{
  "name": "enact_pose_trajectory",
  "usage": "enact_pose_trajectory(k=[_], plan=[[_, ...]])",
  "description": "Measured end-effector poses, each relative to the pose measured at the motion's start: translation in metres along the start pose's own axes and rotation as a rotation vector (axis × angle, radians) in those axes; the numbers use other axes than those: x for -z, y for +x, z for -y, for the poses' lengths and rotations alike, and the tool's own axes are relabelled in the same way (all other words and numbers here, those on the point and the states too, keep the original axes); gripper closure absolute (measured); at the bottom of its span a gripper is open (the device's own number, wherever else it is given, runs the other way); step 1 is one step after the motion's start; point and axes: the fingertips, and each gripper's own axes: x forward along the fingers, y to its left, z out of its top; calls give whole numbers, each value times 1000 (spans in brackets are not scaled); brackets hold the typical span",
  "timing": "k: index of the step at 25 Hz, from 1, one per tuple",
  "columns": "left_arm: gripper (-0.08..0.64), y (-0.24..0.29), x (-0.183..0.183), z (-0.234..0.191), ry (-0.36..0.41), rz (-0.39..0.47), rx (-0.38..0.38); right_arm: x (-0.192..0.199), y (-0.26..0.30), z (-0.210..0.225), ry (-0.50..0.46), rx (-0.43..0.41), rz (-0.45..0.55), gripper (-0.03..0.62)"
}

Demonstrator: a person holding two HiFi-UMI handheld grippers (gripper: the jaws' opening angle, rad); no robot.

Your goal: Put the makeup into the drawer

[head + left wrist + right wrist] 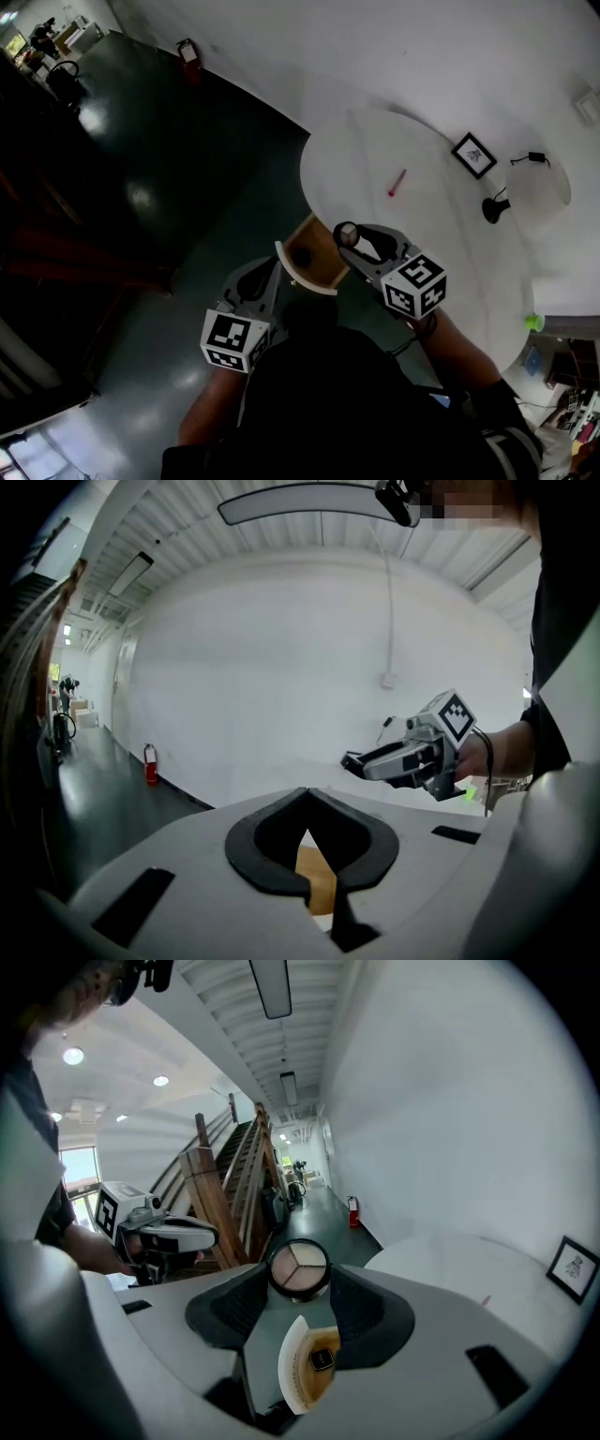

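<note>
A round eyeshadow compact with three pale shades sits between the jaws of my right gripper, which is shut on it. In the head view that gripper holds the compact above the right side of the open drawer. The drawer has a wooden inside and a curved white front. A small dark item lies inside it. My left gripper is at the left end of the drawer front. Its jaws meet at the tips, and nothing shows between them.
The round white table carries a red stick, a small framed picture, a black object and a cable. A green thing is at its right edge. Dark floor lies to the left, with a fire extinguisher.
</note>
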Motion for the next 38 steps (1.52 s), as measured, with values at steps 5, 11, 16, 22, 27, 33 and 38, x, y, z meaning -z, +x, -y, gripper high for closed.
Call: enact_pose_trajectory(k=[5, 11, 16, 22, 27, 33, 38], plan=[[548, 8, 2, 0, -32, 2, -34, 12, 11, -3, -29, -54, -36, 380], [548, 26, 25, -6, -66, -58, -39, 40, 40, 1, -38, -102, -94, 380], [548, 39, 39, -17, -96, -74, -64, 64, 68, 2, -64, -136, -144, 380], [548, 47, 61, -29, -120, -84, -94, 86, 95, -1, -99, -168, -176, 380], [548, 47, 81, -34, -139, -114, -99, 108, 115, 0, -101, -178, -211, 380], [548, 55, 107, -46, -168, -144, -107, 140, 137, 5, -103, -191, -259, 380], [548, 71, 129, -51, -177, -166, -87, 171, 157, 6, -136, -203, -303, 380]])
